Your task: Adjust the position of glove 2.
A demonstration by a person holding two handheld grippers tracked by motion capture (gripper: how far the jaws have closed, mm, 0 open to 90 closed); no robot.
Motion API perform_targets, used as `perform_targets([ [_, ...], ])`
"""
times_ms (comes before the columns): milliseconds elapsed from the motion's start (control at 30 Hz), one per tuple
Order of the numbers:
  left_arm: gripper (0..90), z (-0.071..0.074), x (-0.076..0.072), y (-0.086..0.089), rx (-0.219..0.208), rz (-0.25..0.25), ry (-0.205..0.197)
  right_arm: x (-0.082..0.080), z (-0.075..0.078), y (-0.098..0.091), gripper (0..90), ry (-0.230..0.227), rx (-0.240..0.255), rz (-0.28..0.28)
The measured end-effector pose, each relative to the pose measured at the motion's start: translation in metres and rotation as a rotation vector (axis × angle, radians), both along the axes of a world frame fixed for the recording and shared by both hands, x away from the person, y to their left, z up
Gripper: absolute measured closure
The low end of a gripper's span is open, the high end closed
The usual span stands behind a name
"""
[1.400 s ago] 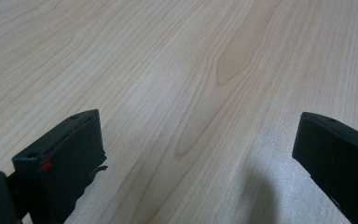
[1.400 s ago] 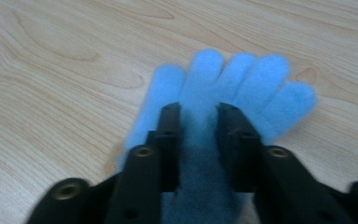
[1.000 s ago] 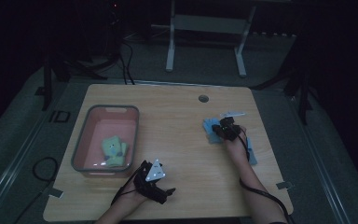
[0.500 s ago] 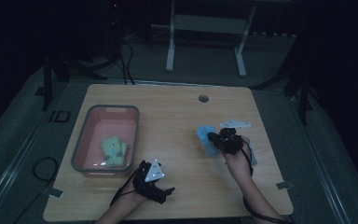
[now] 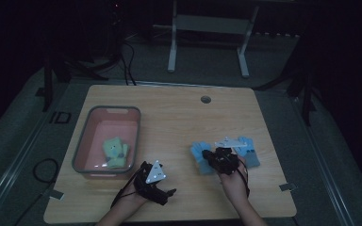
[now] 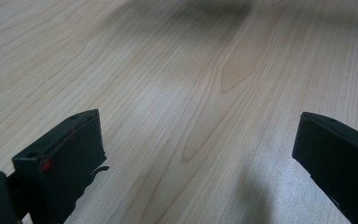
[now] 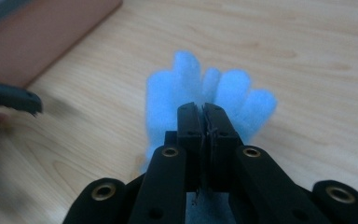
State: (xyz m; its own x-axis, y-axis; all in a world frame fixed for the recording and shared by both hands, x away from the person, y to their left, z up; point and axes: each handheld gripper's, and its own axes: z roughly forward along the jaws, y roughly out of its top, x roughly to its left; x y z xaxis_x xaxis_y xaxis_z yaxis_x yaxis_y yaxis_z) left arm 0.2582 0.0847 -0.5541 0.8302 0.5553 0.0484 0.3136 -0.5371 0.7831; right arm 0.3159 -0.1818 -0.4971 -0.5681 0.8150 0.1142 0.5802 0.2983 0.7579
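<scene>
- From the high view I see a light wooden table point(image 5: 169, 117) with rounded corners and a small round grommet hole point(image 5: 206, 99) near its far edge, at about 12 o'clock
- A pink plastic bin with a grey rim point(image 5: 82, 146) sits on the table's left half, around 9 o'clock from the table's middle; inside it lies a yellow-green soft cloth item point(image 5: 115, 150), towards the bin's near right corner
- My left gripper point(image 5: 167, 193) rests low at about 7 o'clock on the table, just off the bin's near right corner, with its grey three-cornered plate on top
- In the left gripper view its two black jaws stand wide apart with nothing but bare wood grain between them
- My right gripper point(image 7: 202, 112) is at about 4 o'clock from the table's middle, held in a hand point(image 5: 233, 181) that comes in from the bottom edge
- In the right gripper view its jaws are pressed together, pinching a fuzzy light-blue knit glove point(image 7: 205, 91); the glove's fingers fan out beyond the jaw tips, away from me
- A second blue glove point(image 5: 249, 153) lies on the wood just right of the right gripper, at its 3 o'clock
- The left gripper's jaw tip shows blurred at 9 o'clock in the right gripper view, near the bin's pink wall
</scene>
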Motion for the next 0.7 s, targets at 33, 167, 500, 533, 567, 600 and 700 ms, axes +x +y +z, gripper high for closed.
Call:
perform_targets([
  [33,2.3,0.000,0.000,0.000,0.000,0.000,0.001,-0.001,-0.004,0.002,86.4,0.001,-0.009,-0.002],
  [167,2.3,-0.001,0.001,0.000,0.000,0.001,0.005,-0.004,-0.016,0.011,86.3,0.021,-0.019,-0.001],
  [500,2.3,-0.003,0.000,-0.001,0.005,-0.008,0.008,0.006,-0.043,0.024,80.7,0.052,-0.051,-0.032],
  [533,2.3,-0.003,0.000,-0.001,0.004,-0.009,0.008,0.009,-0.050,0.028,70.3,0.076,-0.074,-0.016],
  [567,2.3,-0.003,0.000,-0.001,0.006,-0.010,0.008,0.010,-0.054,0.030,67.5,0.085,-0.070,-0.005],
  [600,2.3,-0.003,0.000,-0.001,0.008,-0.010,0.007,0.010,-0.054,0.030,67.5,0.085,-0.070,-0.005],
  [700,2.3,-0.003,0.000,-0.001,0.010,-0.013,0.008,0.009,-0.054,0.037,61.5,0.047,-0.110,0.011],
])
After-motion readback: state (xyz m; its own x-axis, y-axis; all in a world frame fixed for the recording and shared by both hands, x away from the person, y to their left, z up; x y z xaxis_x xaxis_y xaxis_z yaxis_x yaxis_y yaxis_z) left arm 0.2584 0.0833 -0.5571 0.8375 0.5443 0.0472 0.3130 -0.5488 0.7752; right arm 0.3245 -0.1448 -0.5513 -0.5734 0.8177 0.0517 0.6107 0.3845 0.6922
